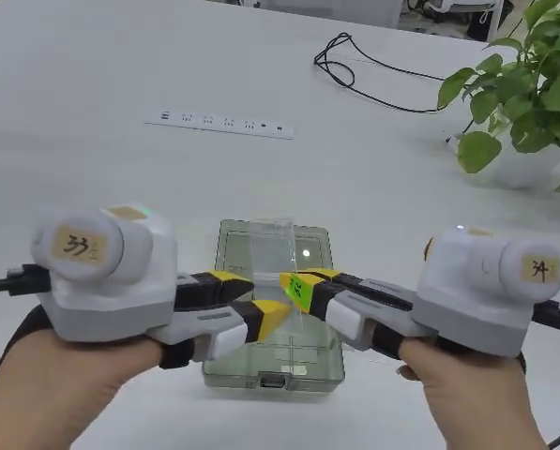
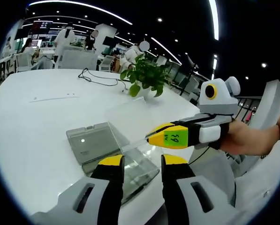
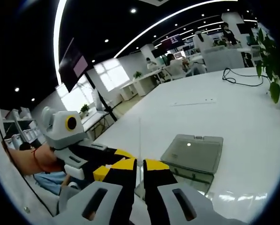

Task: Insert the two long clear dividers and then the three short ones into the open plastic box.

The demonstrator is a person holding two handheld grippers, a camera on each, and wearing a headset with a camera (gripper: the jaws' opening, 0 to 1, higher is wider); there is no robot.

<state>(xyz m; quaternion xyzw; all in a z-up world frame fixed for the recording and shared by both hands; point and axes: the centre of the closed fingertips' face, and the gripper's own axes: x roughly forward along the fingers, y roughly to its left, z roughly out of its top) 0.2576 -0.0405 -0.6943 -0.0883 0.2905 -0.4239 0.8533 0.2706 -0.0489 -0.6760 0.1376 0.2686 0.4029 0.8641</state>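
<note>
The open clear plastic box (image 1: 225, 373) lies on the white table between my two grippers, its lid (image 1: 234, 251) folded flat behind it. My right gripper (image 1: 301, 285) is shut on a clear divider (image 1: 278, 251), which stands upright over the box. The right gripper view shows that divider (image 3: 140, 140) edge-on, as a thin line rising between the jaws of my right gripper (image 3: 140, 165). Close to the left of it, my left gripper (image 1: 250, 296) is open over the box, nothing between its fingers. In the left gripper view, my left gripper (image 2: 142, 162) faces the right gripper (image 2: 152, 138) and the box (image 2: 130, 174).
A white power strip (image 1: 219, 122) lies farther back on the table. A black cable (image 1: 355, 66) curls at the back, and a potted plant (image 1: 533, 84) stands at the right. People and desks fill the room behind.
</note>
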